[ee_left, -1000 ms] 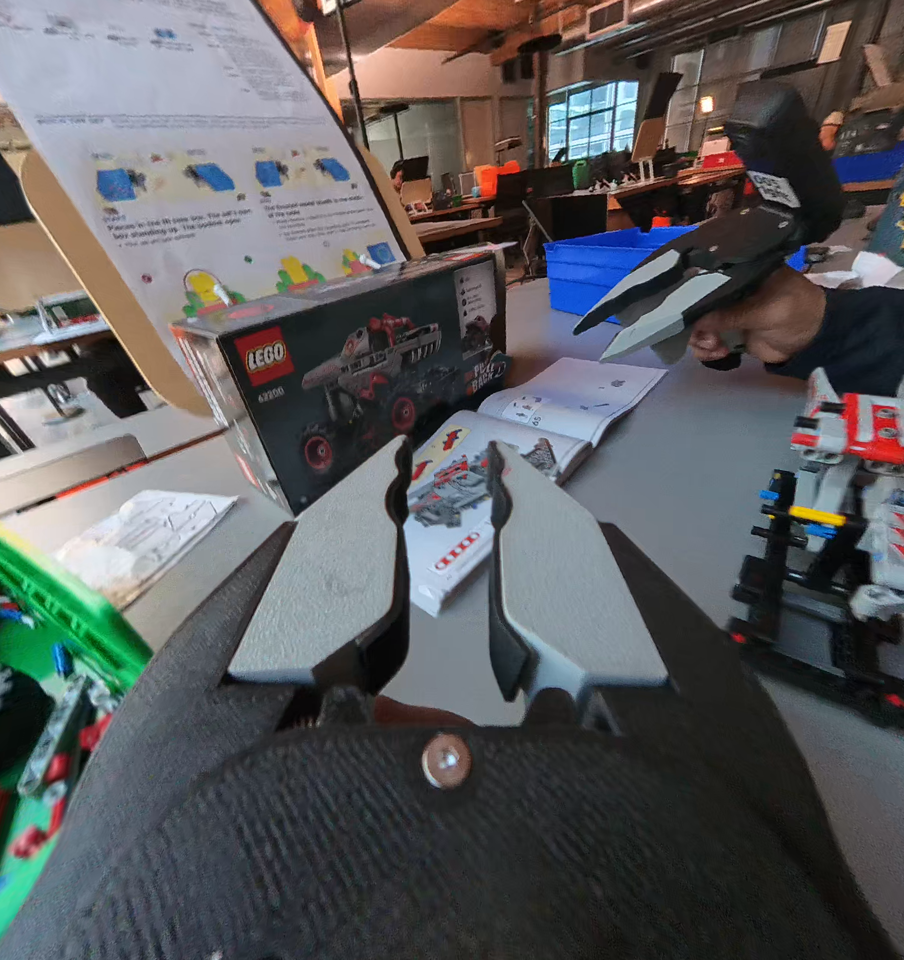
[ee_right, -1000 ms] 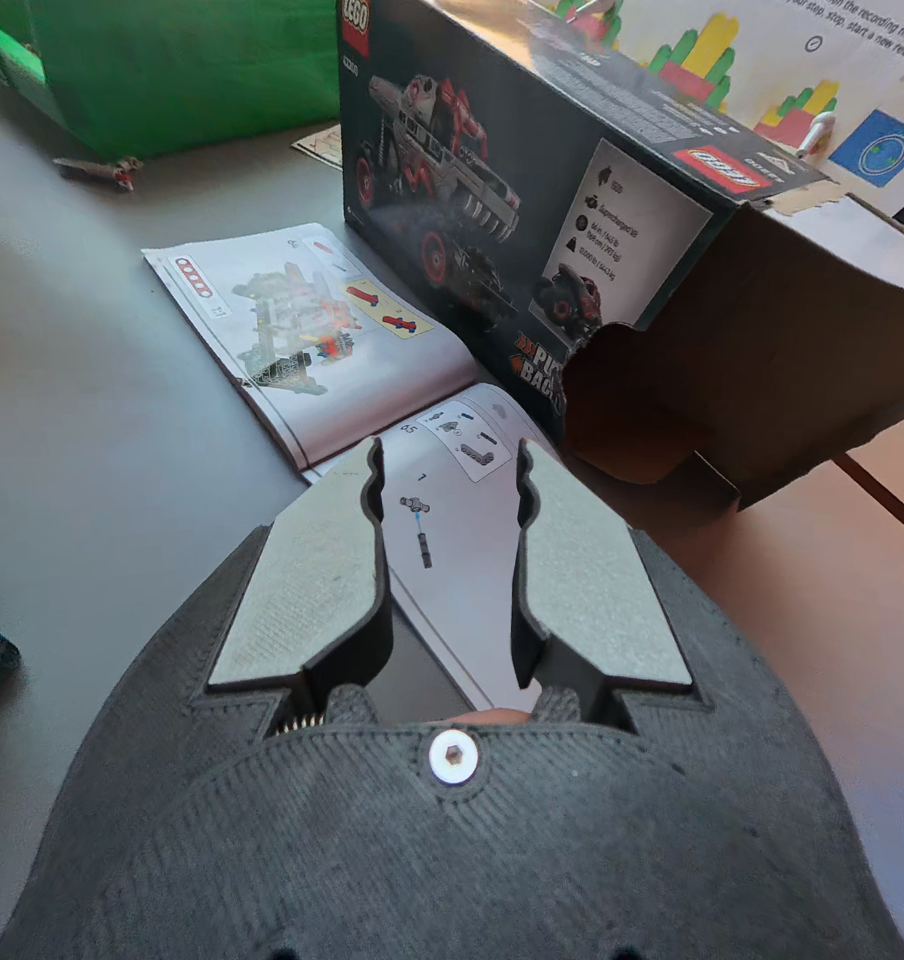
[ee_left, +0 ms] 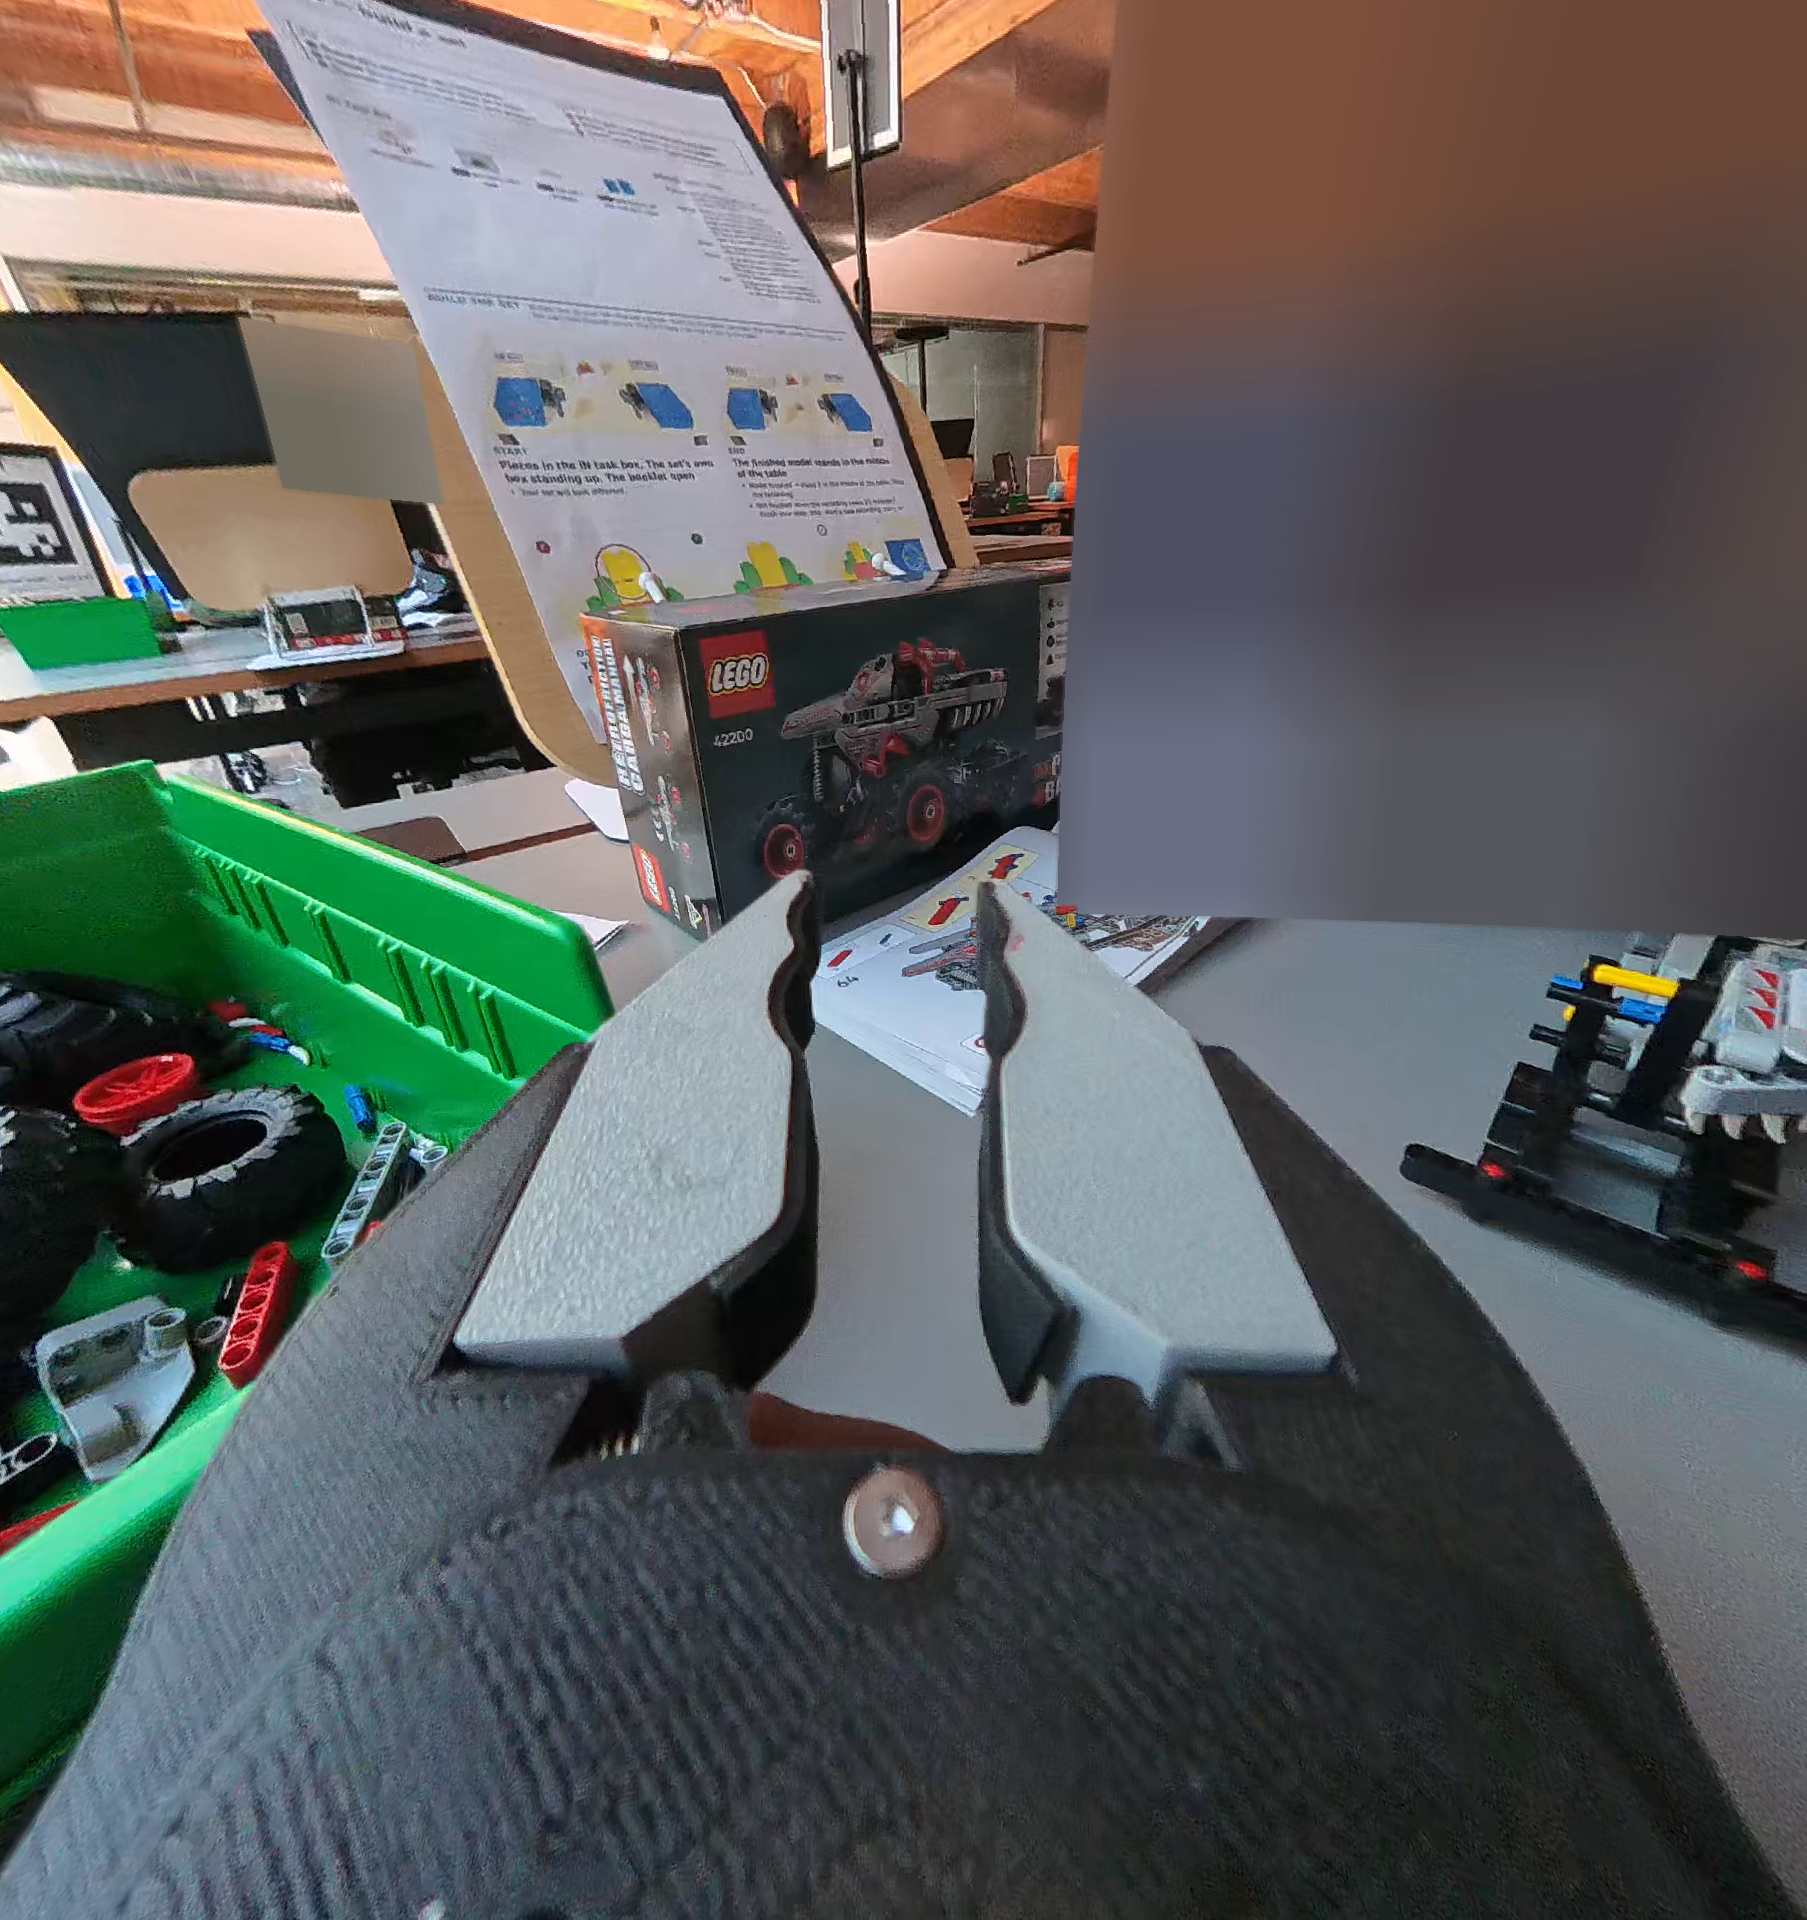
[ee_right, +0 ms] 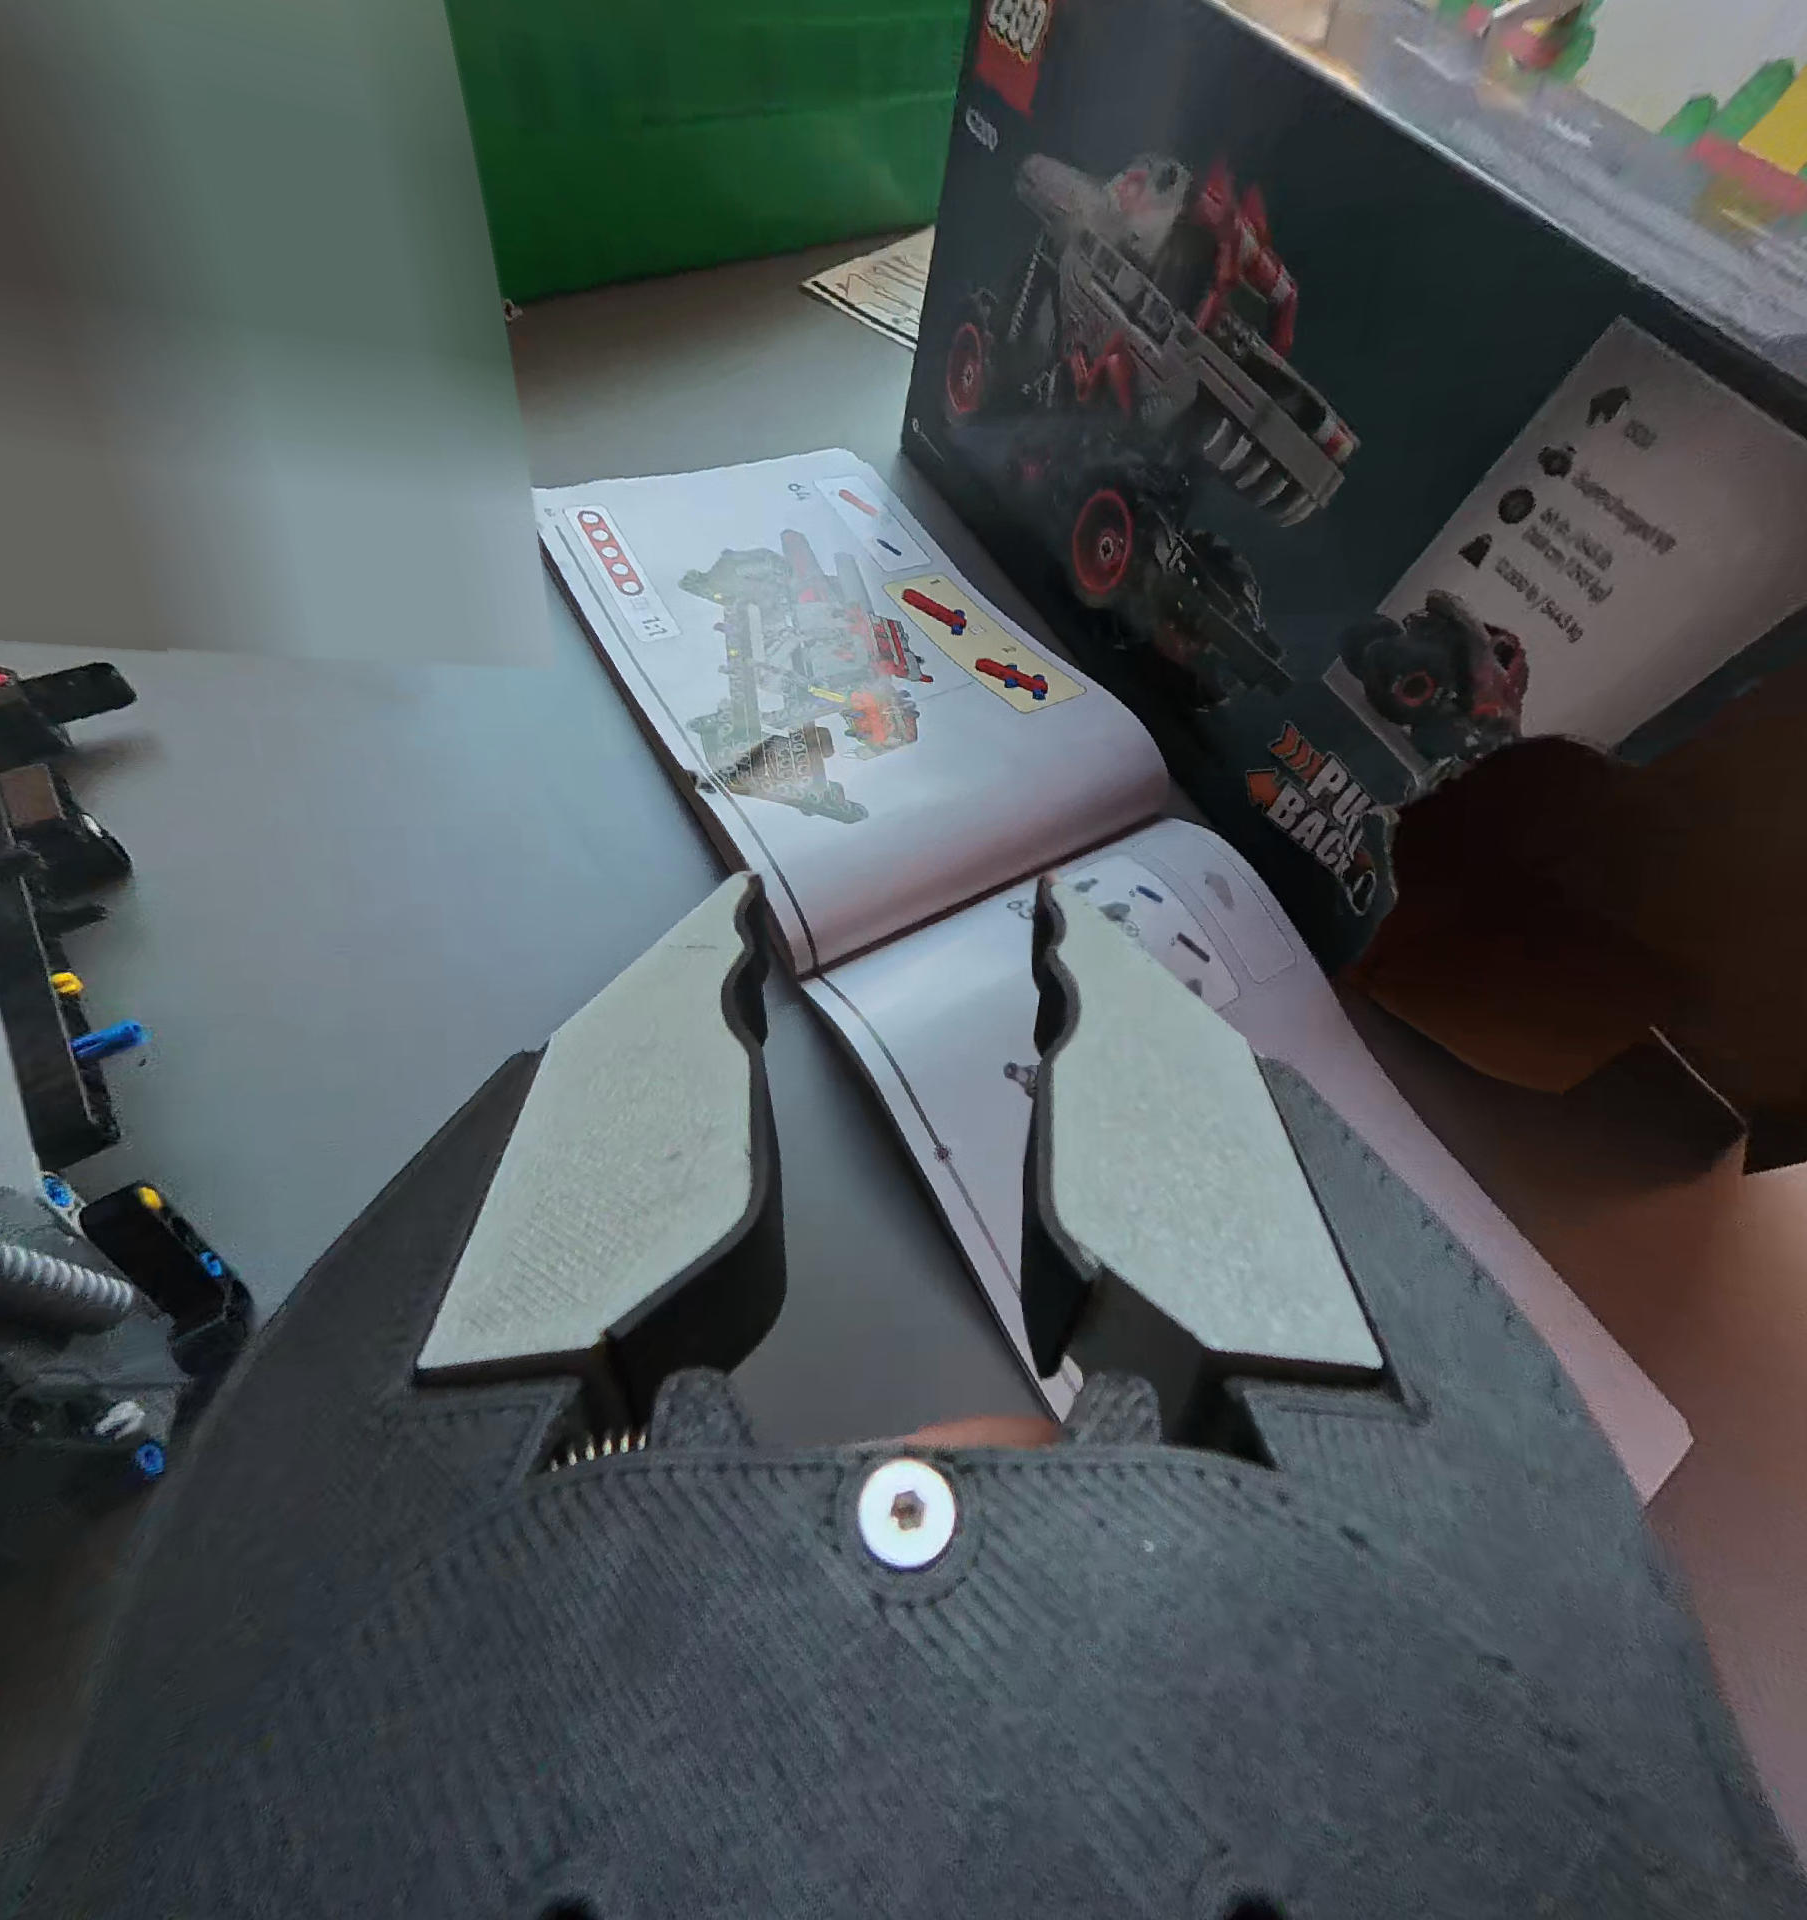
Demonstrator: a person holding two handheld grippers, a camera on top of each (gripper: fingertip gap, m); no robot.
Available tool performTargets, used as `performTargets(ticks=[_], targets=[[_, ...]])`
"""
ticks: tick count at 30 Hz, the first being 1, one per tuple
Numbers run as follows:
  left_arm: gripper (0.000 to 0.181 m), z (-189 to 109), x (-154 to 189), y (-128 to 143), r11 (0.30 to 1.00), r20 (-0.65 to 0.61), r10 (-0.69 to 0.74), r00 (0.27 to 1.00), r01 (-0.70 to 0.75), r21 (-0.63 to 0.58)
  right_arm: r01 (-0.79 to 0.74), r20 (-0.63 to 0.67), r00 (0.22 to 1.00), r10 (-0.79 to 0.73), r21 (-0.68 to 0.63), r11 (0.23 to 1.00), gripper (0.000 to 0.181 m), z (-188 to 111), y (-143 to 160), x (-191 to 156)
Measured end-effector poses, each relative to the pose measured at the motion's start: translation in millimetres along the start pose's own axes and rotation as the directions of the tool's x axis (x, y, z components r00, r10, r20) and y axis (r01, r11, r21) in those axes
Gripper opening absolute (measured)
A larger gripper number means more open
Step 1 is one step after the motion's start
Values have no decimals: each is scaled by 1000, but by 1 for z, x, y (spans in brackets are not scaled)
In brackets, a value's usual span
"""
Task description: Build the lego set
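Both the left gripper (ee_left: 894, 914) and right gripper (ee_right: 894, 909) hang parted and empty over the counter (ee_left: 1294, 1039) (open booklet (ee_right: 878, 675) just beyond), green bin (ee_left: 359, 935) left.

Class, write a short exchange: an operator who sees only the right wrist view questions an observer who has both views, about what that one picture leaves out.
Operator: Behind the booklet I see only a plain green wall. What is it?
Observer: It is the side of a green bin. Inside are loose parts, including black tyres and a red wheel.
Operator: Is the left gripper carrying anything?
Observer: No. It is open, with nothing between its fingers, and it points toward the box.
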State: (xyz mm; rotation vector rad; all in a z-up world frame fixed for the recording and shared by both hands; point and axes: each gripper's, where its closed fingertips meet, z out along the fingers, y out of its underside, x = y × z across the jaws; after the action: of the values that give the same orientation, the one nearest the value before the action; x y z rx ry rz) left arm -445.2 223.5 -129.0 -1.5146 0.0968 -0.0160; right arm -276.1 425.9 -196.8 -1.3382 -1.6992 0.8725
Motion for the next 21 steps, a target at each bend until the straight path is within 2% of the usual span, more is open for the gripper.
performTargets(ticks=[8,21], targets=[[25,1,5,0,997,20,76,997,-76,-7,-86,7,996,85,13,996,47,1,9,6],[25,-1,-6,-1,999,74,45,996,-45,-3,-37,-60,998,36,-17,999,48,5,13,8]])
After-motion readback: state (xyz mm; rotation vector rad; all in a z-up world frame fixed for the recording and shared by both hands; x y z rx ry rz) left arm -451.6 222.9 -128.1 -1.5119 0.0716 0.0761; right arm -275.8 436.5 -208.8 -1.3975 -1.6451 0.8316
